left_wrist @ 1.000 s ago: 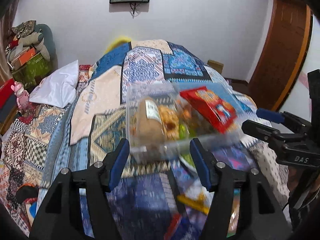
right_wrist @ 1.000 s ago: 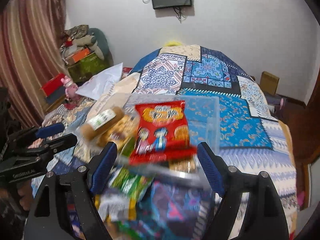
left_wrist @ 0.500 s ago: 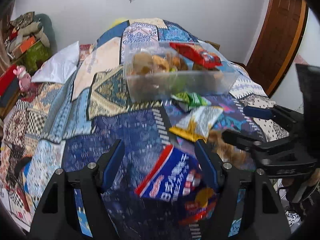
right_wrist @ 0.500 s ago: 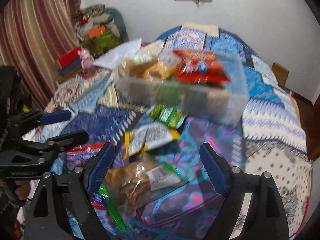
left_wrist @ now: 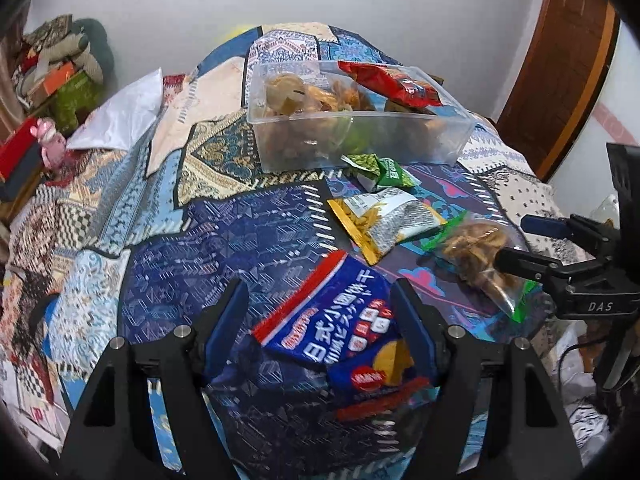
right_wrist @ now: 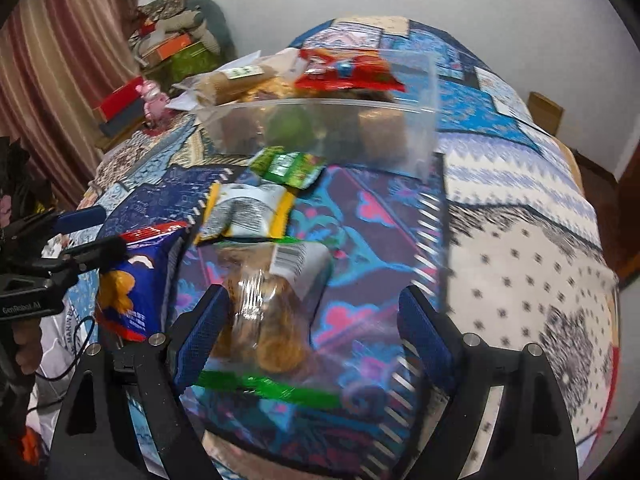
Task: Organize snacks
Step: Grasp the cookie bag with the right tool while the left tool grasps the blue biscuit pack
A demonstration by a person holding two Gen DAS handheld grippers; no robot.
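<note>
Left wrist: pulled back from the clear snack bin since a second ago, left gripper now straddling the blue cracker bag on the bed, fingers wide and empty, likely next pick. Right wrist: right gripper likewise gaping over the clear cookie bag, holding nothing; bin contents blurred, partly hidden.
</note>
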